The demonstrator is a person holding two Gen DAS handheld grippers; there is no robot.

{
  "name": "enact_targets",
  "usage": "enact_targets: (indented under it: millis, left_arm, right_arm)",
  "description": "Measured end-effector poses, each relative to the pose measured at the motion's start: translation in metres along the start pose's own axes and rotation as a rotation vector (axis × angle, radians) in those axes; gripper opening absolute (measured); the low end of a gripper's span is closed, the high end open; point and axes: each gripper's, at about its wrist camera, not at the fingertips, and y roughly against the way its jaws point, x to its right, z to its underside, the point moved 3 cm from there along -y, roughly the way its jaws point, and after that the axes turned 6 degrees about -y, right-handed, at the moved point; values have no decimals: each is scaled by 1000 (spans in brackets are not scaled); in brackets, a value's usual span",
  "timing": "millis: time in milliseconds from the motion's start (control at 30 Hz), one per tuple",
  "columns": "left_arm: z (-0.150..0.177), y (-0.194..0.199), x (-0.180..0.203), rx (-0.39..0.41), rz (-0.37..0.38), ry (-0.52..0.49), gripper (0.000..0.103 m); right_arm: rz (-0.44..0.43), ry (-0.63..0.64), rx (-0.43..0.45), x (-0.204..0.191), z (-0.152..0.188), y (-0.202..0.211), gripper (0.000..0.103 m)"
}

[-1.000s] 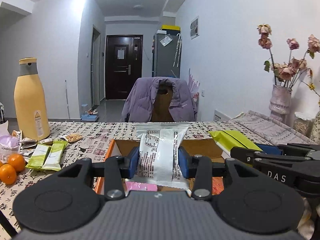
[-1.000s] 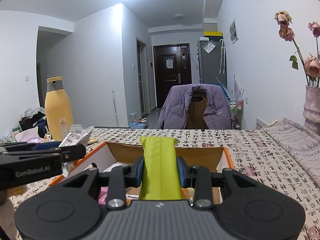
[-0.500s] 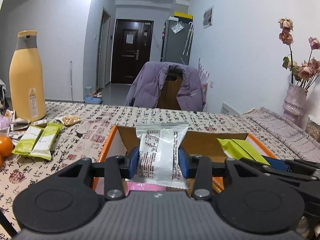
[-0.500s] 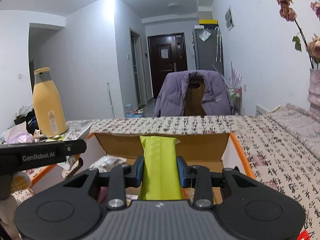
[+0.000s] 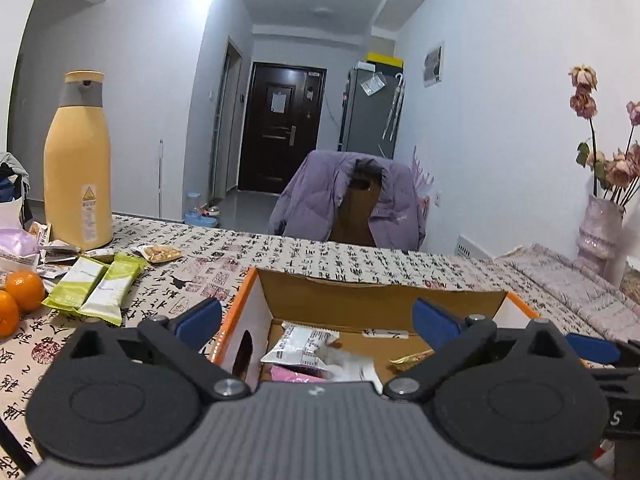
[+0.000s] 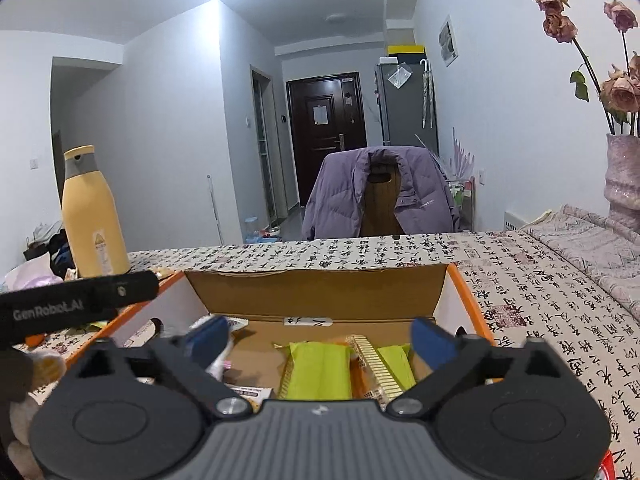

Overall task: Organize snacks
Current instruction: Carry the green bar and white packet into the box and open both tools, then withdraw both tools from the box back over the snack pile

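Observation:
An orange-edged cardboard box (image 5: 372, 296) sits on the patterned table and also shows in the right wrist view (image 6: 320, 288). My left gripper (image 5: 318, 316) is open and empty above the box's left side, over a white snack packet (image 5: 300, 346) lying inside. My right gripper (image 6: 320, 336) is open and empty above the box's right side, over a green snack packet (image 6: 318, 370) lying inside beside another green packet (image 6: 396, 364). Two green packets (image 5: 94, 288) lie on the table to the left.
A tall yellow bottle (image 5: 78, 160) stands at the left with small wrappers (image 5: 160, 253) around it. Oranges (image 5: 24, 290) lie at the left edge. A chair with a purple jacket (image 5: 348, 200) stands behind the table. A vase of dried flowers (image 5: 600, 220) is at the right.
Both grippers have opened. The white packet dropped from the left gripper into the box, and the green packet dropped from the right gripper into the box.

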Motion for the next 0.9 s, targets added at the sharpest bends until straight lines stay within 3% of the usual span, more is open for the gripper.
enact_targets:
  millis: [500, 900]
  left_arm:
    - [-11, 6, 6, 11, -44, 24, 103]
    - [-16, 55, 9, 36, -41, 9, 103]
  right_arm:
    - [26, -4, -16, 3, -4, -3, 103]
    - [36, 7, -12, -1, -10, 45, 103]
